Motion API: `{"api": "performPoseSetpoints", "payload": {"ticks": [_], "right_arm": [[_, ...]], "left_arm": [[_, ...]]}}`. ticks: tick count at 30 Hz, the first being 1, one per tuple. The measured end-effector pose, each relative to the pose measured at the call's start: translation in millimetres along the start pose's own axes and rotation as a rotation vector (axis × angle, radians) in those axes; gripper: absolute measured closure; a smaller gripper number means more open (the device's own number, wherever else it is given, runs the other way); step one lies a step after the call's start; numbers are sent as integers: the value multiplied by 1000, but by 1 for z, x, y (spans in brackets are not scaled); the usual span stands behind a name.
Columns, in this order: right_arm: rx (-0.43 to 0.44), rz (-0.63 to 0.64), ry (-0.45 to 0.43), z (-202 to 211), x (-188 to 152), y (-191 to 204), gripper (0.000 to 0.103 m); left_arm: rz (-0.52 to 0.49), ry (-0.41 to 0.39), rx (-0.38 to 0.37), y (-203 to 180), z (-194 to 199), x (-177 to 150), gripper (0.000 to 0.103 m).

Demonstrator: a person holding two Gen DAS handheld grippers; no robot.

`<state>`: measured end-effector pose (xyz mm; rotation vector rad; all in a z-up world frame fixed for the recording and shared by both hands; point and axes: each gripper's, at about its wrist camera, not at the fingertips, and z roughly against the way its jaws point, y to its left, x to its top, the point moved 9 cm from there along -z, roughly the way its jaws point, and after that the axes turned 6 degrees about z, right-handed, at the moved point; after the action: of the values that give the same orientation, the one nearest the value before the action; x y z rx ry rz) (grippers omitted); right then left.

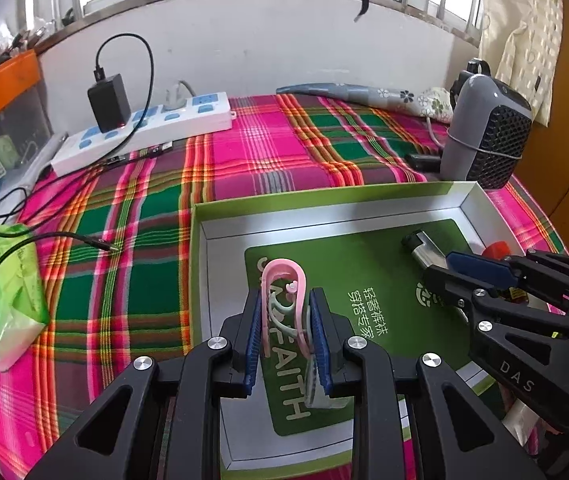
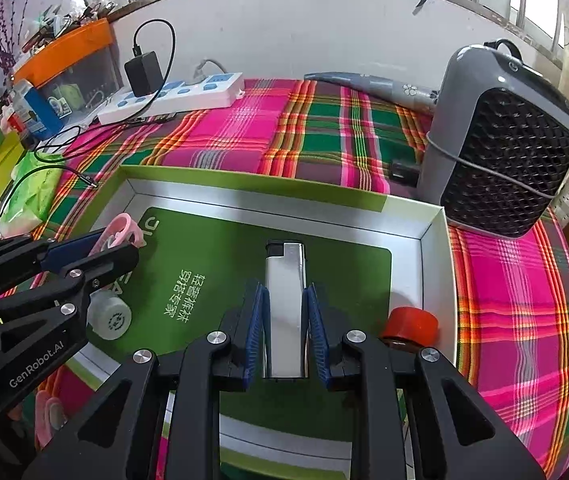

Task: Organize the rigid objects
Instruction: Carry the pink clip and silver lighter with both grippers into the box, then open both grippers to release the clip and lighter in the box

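Two handheld black grippers reach over a shallow cardboard box (image 1: 200, 240) with green outer walls, a white rim and a green printed floor, set on a pink and green plaid cloth (image 1: 132, 208).

The left gripper (image 1: 286, 338) has its blue ribbed pads closed in on a pink plastic loop-shaped clip (image 1: 284, 280), with a pale grey-green plastic piece caught alongside it. The clip stands upright between the pads, over the near left part of the box floor.

The right gripper (image 2: 286, 330) pinches a silver metal lighter with a black cap (image 2: 285, 276) at its lower half; the lighter points forward, low over the box floor, towards its right side. A red plastic cap (image 2: 410, 322) lies just beside the right pad, near the box's right wall, and a white round plastic piece (image 2: 109, 318) lies inside at the left.

Both items look about ready to be set down. To do it well, each should be lowered until it rests on the floor before the pads spread, so nothing drops or bounces. The lighter wants a bare patch left of the red cap. The clip is thin and springy and may tip when freed, so laying it flat first seems wise.

A grey fan heater (image 2: 496, 140) stands beyond the box, clear of the work.
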<state>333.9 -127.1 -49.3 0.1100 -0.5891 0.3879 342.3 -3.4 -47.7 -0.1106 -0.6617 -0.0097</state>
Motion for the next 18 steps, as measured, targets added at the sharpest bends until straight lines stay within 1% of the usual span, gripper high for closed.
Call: {"api": "performPoseSetpoints", "payload": {"ticks": [5,18], "right_arm": [[4,1,9,-3,-2,1,78],[0,-3,5,-4,0,0,78]], "left_arm": [[2,19,3,0,-6,-3,80],[12,21,-6,1,-7,-2,80]]}}
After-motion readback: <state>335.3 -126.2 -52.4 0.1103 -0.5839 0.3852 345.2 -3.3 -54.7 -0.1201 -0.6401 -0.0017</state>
